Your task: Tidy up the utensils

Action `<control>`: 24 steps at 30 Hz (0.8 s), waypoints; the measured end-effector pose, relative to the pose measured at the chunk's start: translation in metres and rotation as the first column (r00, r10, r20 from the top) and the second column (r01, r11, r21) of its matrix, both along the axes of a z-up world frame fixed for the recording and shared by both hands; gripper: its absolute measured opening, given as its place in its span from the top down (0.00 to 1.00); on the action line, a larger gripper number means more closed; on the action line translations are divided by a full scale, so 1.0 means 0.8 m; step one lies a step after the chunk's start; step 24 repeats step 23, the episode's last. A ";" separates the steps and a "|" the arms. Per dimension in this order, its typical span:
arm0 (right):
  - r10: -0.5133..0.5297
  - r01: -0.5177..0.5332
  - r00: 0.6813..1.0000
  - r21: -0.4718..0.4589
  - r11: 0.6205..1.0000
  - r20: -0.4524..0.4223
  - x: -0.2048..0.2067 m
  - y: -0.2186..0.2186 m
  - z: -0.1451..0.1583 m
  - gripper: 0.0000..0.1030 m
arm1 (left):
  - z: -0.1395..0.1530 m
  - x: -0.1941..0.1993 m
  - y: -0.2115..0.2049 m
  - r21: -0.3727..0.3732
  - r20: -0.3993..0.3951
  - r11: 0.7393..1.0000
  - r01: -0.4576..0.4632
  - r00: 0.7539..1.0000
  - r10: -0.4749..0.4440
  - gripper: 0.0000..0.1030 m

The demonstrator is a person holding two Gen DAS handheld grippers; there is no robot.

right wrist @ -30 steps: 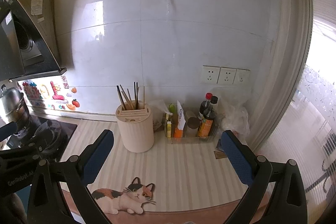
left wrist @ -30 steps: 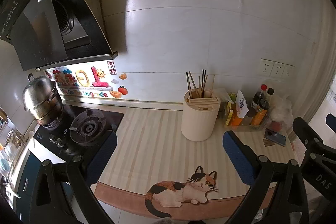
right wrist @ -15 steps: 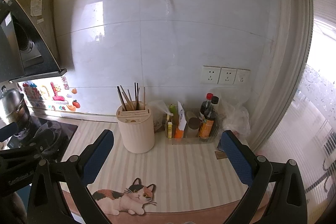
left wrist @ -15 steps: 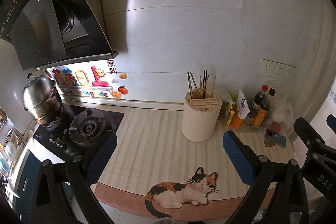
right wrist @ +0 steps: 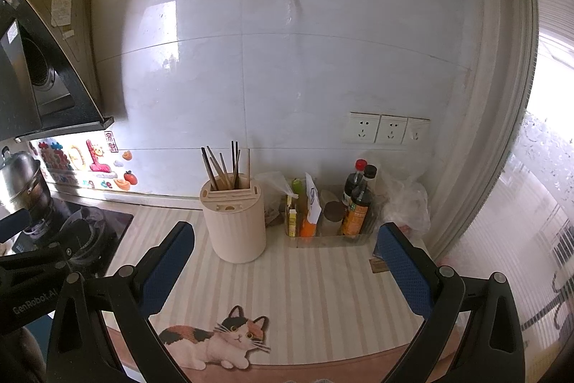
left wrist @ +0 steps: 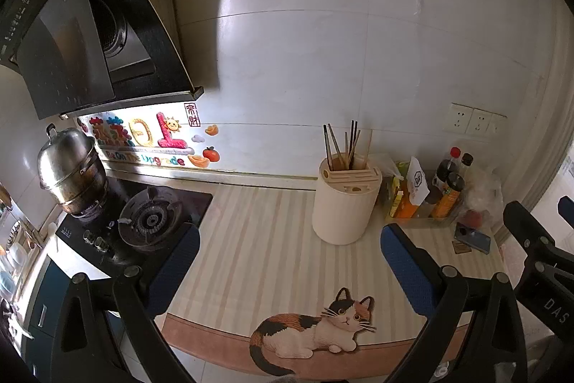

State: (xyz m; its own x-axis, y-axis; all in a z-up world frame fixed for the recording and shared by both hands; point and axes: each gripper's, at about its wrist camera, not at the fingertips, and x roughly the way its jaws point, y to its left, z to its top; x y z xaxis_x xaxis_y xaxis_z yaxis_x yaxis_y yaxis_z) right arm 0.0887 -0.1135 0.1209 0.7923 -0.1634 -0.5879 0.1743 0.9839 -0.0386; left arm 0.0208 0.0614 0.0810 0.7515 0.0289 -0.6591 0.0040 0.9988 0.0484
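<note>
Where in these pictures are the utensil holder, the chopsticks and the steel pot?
utensil holder (right wrist: 238,228), right wrist view, front wall.
chopsticks (right wrist: 224,166), right wrist view, middle of the bundle.
steel pot (left wrist: 70,164), left wrist view, its side.

The left hand-held gripper (left wrist: 288,270) is filling the lower part of its own view, its blue-padded fingers (left wrist: 172,270) spreading wide apart and gripping nothing. The right hand-held gripper (right wrist: 285,270) is sitting likewise across the bottom of its view, blue pads (right wrist: 403,270) gaping, empty.
</note>
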 end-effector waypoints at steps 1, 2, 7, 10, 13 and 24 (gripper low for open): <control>0.000 0.000 1.000 0.000 1.000 0.000 0.001 0.000 0.000 0.00 | 0.000 0.001 0.000 0.000 0.000 1.000 0.000 1.000 0.000 0.00; -0.001 0.001 1.000 0.000 1.000 0.000 0.001 0.001 0.000 0.00 | 0.000 0.001 0.001 0.000 0.001 1.000 0.000 1.000 0.000 0.00; 0.000 0.000 1.000 0.002 1.000 0.000 0.002 0.001 0.000 0.00 | -0.001 0.003 0.002 0.004 0.004 1.000 -0.003 1.000 0.003 0.00; 0.000 0.000 1.000 0.002 1.000 -0.001 0.004 0.003 0.000 0.00 | -0.001 0.003 0.002 0.005 0.003 1.000 -0.006 1.000 0.006 0.00; 0.003 -0.003 1.000 0.004 1.000 -0.002 0.009 0.008 0.001 0.00 | -0.002 0.004 0.002 0.006 0.003 1.000 -0.008 1.000 0.008 0.00; -0.004 0.004 1.000 0.004 1.000 -0.002 0.014 0.009 0.002 0.00 | 0.000 0.007 0.001 -0.003 0.006 1.000 -0.003 1.000 0.003 0.00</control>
